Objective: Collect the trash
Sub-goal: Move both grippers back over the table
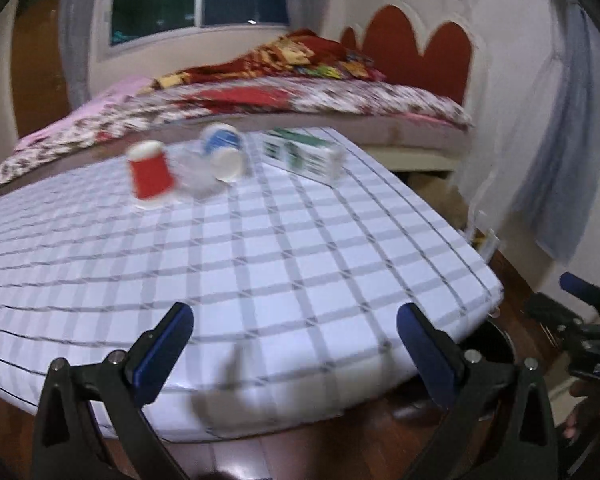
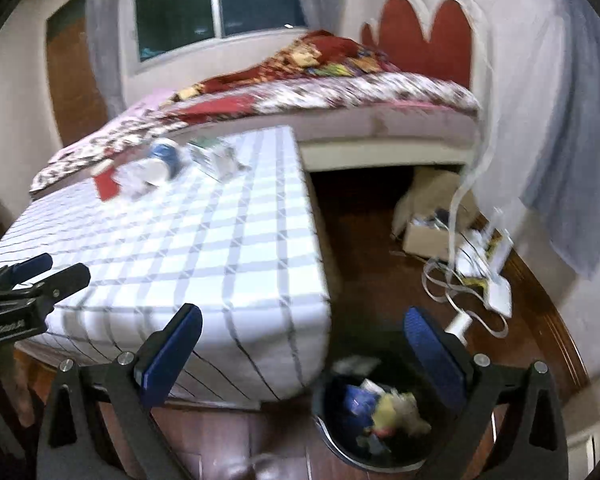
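Notably, both the left gripper (image 1: 294,344) and the right gripper (image 2: 302,346) stood spread apart and empty. Beyond the checkered table (image 1: 260,264) edge, a red cup (image 1: 150,176), blue cup (image 1: 224,152) and green carton (image 1: 304,154) rested at its far side; the trash bin (image 2: 374,412) sat beside its near corner.

Hardly anything here can be read; the right gripper (image 1: 592,368), seen from the left wrist view, carries a small pale mark on its black body, too blurred to make out; the left gripper (image 2: 8,326), seen from the right wrist view, bears a short white line of print, likewise smeared; the green-and-white box (image 1: 302,154) on the surface shows printing, but no letters come clear.
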Available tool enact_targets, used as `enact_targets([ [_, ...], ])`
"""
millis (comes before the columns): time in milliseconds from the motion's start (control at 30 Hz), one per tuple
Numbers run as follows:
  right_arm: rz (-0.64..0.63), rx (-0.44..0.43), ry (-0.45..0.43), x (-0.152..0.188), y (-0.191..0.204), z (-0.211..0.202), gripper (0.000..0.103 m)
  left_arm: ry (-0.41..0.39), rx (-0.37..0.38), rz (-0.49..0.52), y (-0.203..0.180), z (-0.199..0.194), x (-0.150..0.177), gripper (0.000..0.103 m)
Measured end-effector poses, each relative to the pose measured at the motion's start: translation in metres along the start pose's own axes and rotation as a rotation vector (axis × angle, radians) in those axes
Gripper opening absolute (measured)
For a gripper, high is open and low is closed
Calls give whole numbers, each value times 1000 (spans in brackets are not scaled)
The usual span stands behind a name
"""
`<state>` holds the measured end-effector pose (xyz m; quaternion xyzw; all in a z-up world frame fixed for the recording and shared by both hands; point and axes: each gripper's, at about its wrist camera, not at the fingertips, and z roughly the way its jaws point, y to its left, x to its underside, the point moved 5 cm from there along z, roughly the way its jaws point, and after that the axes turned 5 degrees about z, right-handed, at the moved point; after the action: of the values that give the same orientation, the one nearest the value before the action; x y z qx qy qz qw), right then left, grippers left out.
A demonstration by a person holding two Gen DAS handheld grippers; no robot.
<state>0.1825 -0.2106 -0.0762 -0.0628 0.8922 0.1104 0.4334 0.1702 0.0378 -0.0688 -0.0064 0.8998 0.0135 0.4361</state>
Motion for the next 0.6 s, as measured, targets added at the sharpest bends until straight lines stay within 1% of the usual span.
enact_targets([
  [167, -71, -64, -40, -33, 43, 5, 102, -27, -87, -28, 52, -6, -18, 102],
  [300, -114, -90, -25, -48, 70, 18, 102, -33, -137, -40, 87, -11, -26, 102],
  [367, -133, -106, 1, -53, 81, 25, 102, -35, -148, -46, 97, -13, -29, 102],
  [467, -138, -111, 3, -62, 91, 29, 102, -29, -165, -58, 108, -13, -31, 102],
  [600, -126, -132, 0, -72, 98, 39, 102, -23, -144, -88, 112, -3, -38, 102],
])
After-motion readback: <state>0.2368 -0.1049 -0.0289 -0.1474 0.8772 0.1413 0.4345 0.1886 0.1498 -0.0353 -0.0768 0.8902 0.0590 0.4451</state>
